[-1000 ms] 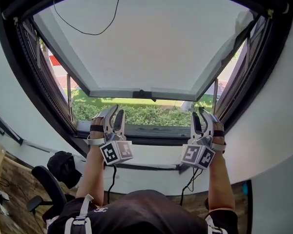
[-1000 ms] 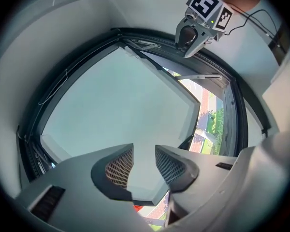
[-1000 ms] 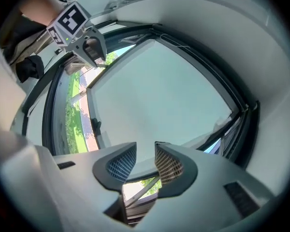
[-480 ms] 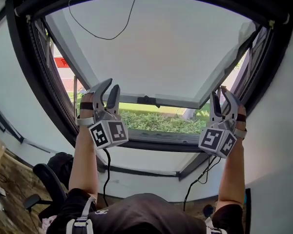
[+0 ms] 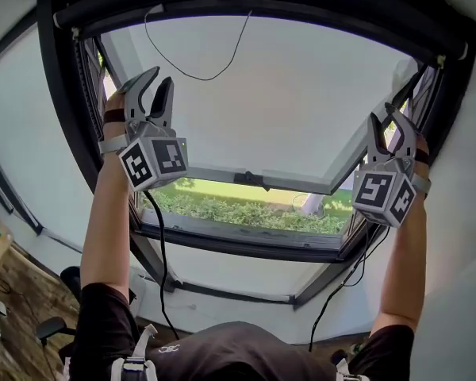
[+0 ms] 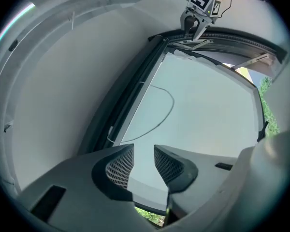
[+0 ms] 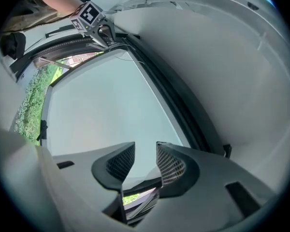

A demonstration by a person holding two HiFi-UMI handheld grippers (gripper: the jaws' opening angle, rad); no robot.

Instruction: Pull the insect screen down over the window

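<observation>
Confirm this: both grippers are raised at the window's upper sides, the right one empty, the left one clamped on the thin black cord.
One thing is wrong. The left gripper is not clamped on the cord: the left gripper view shows its jaws apart, nothing between them, the cord hanging clear ahead. Both are raised at the window's upper sides, and the right gripper is empty.

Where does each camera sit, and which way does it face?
Head view: on the person's head, facing the window; both forearms, the left hand-held gripper and right hand-held gripper show, raised at its two sides.
Left gripper view: on the left hand-held gripper, looking along its open, empty jaws across the window toward the right one.
Right gripper view: on the right hand-held gripper, looking along its open, empty jaws toward the left one.
Shared: both gripper views cross the same window, facing each other.
</observation>
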